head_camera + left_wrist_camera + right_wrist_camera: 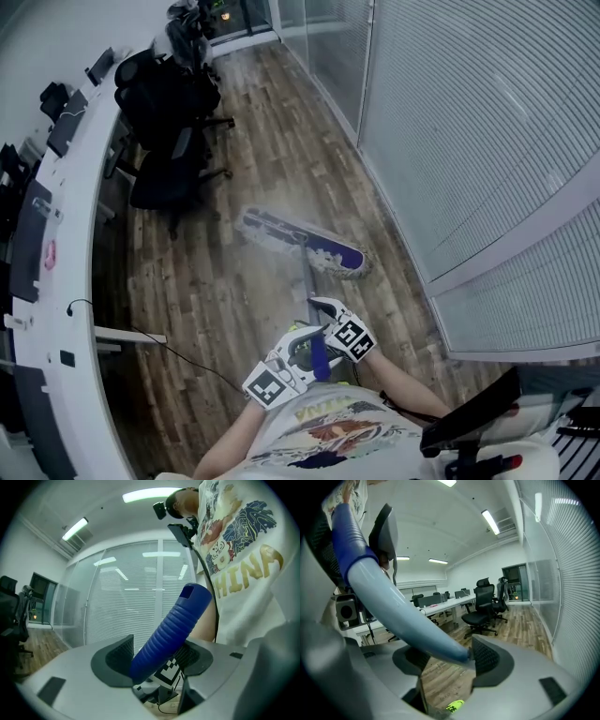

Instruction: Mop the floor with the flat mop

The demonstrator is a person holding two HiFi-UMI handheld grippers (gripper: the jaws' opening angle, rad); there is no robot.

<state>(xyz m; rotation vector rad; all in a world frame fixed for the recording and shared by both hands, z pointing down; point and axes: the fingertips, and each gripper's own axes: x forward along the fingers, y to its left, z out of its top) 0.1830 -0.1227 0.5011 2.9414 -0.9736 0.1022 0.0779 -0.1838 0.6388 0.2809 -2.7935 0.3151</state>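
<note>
Mopping here calls for steady, even pressure. The flat mop head [302,246] lies on the wood floor [272,141] at mid-frame in the head view, angled across the boards and near the glass partition [469,122] on the right. The left gripper [298,358] is clamped on the blue ribbed grip [173,625] at the handle's top end. The right gripper [334,323] is closed around the pale pole [393,602] just further down, and both sit at bottom centre, close to the person's chest. For a good stroke, I judge the upper grip should steer while the lower one presses the pad flat — working along the boards and turning short of the office chairs [173,112] at upper left and the cable [187,361] at lower left.
</note>
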